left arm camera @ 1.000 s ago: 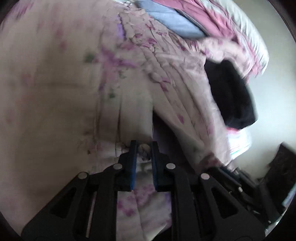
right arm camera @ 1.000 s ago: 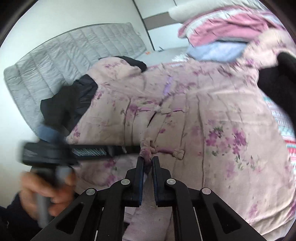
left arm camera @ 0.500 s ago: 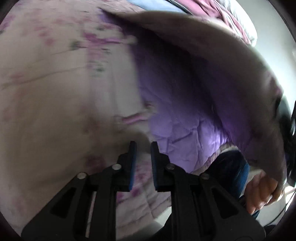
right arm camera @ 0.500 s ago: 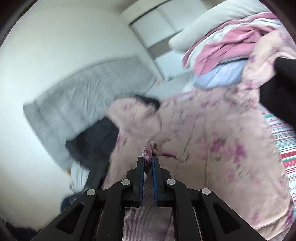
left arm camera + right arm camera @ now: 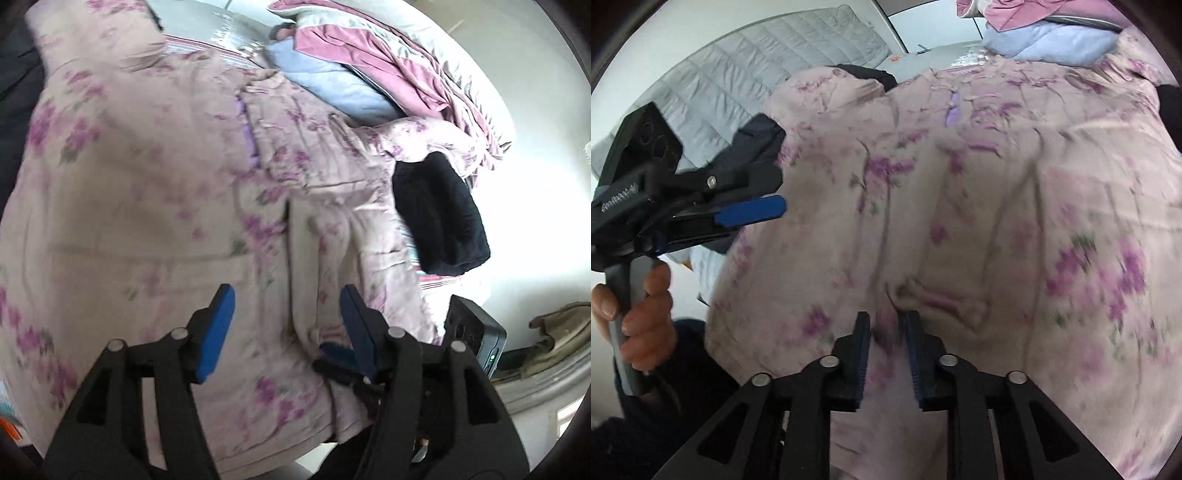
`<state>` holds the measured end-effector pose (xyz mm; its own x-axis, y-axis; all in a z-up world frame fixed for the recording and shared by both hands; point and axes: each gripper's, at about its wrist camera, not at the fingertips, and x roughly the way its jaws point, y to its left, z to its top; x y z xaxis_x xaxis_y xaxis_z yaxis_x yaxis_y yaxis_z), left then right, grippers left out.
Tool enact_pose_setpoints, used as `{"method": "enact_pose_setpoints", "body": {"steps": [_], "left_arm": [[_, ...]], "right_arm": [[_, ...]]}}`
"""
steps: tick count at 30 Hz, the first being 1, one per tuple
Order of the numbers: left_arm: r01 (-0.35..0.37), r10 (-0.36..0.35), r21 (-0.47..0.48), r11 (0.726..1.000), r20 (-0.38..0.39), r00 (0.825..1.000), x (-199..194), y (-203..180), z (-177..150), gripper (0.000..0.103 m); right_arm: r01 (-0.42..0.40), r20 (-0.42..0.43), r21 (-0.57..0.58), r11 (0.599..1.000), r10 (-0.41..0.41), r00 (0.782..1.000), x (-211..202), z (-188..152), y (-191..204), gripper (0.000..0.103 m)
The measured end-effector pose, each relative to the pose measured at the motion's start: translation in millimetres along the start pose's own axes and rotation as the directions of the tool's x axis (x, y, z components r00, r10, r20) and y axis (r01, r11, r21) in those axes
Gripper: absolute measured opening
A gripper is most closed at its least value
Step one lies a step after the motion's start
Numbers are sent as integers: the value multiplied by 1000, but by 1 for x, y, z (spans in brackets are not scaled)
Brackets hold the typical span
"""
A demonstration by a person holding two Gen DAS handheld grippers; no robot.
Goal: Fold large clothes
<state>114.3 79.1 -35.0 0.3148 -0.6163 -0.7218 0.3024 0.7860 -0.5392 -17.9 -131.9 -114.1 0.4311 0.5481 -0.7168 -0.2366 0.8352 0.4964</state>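
1. The left gripper (image 5: 286, 314) has just been opening; its blue pads stand wide apart above the floral padded coat (image 5: 147, 184), nothing pinched between them.
2. The right gripper (image 5: 885, 343) has also just been opening: a narrow gap shows between its pads, with a fold of the coat's pink fabric lying in that gap; no press on the cloth is visible.
3. The coat lies spread across the bed, front panels closed over, a sliver of purple lining (image 5: 247, 125) showing at the neck.
4. At the coat's far side sits a heap of bedding: a light blue pillow (image 5: 332, 81) and a pink-and-white duvet (image 5: 388, 55).
5. A black garment (image 5: 439, 214) rests on the coat's right sleeve end, at the bed's edge.
6. In the right wrist view, a hand (image 5: 642, 314) grips the left gripper's handle beside the coat's left edge, with dark clothing (image 5: 757, 136) behind it.
7. A grey quilted mattress pad (image 5: 757, 70) leans at the far left.
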Motion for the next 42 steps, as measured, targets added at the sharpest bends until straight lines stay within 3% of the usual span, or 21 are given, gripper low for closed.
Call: {"method": "enact_pose_setpoints", "body": {"steps": [1,3,5,7,8,9,10,14,16,18,22,27,30,31,32,33,34,35,36,37,42], "left_arm": [[-6,6,7,1000,-6,1000,2,-5,7,61],[-22,23,23,999,-11,1000,5,-13,26,63],[-24,26,49,998,-28,999,17,-20,39,70],[-26,30,69,997,-60,998,35,-24,48,71],[-27,33,73,997,-87,996,48,-25,55,71],[-27,35,70,997,-107,994,57,-24,60,71],[-29,37,61,998,-124,992,69,-22,69,71],[-76,78,25,997,-126,989,105,-16,107,71],[-95,98,27,995,-121,988,124,-15,126,71],[-115,118,30,993,-118,986,145,-14,144,71],[-187,181,-35,982,-133,974,191,3,180,71],[-135,119,-162,978,-104,987,221,24,200,71],[-138,125,-156,978,-90,988,235,19,201,67],[-124,117,-136,983,-61,991,236,15,200,59],[-134,131,-100,986,-34,991,237,11,200,29],[-158,157,-76,985,-22,987,237,9,200,17],[-173,173,-57,983,-6,985,236,8,202,16],[-156,158,-59,986,16,987,232,9,205,15],[-140,143,-71,988,37,989,229,11,207,14],[-127,132,-80,989,69,989,223,12,212,14],[-154,159,-43,987,166,973,191,-1,237,14]], "right_arm": [[-39,-20,5,999,39,999,-8,7,3,25],[-40,2,-44,998,40,999,-27,18,12,28],[52,113,-98,994,-41,993,-72,37,10,42],[146,213,-63,987,-130,968,-108,55,-13,76],[194,262,-26,981,-180,948,-125,65,-28,80],[272,327,67,960,-278,903,-152,79,-59,80],[315,348,130,940,-340,873,-167,89,-78,80],[429,365,339,837,-538,760,-237,122,-173,80],[482,356,422,768,-630,690,-271,138,-215,80],[488,375,479,729,-673,638,-305,151,-250,80],[499,393,535,682,-724,567,-358,175,-300,81],[608,329,492,623,-780,533,-360,230,-353,81],[653,348,446,612,-791,503,-353,252,-364,81],[664,353,430,612,-791,500,-349,256,-365,81],[684,354,402,610,-792,498,-343,260,-365,79],[693,359,374,617,-785,505,-339,262,-362,57],[693,363,350,630,-773,520,-336,262,-359,11],[690,365,343,638,-767,528,-336,262,-355,10],[663,395,329,672,-736,550,-343,259,-345,10],[652,422,313,691,-716,556,-349,257,-337,10],[587,515,305,750,-648,561,-402,260,-274,9]]}}
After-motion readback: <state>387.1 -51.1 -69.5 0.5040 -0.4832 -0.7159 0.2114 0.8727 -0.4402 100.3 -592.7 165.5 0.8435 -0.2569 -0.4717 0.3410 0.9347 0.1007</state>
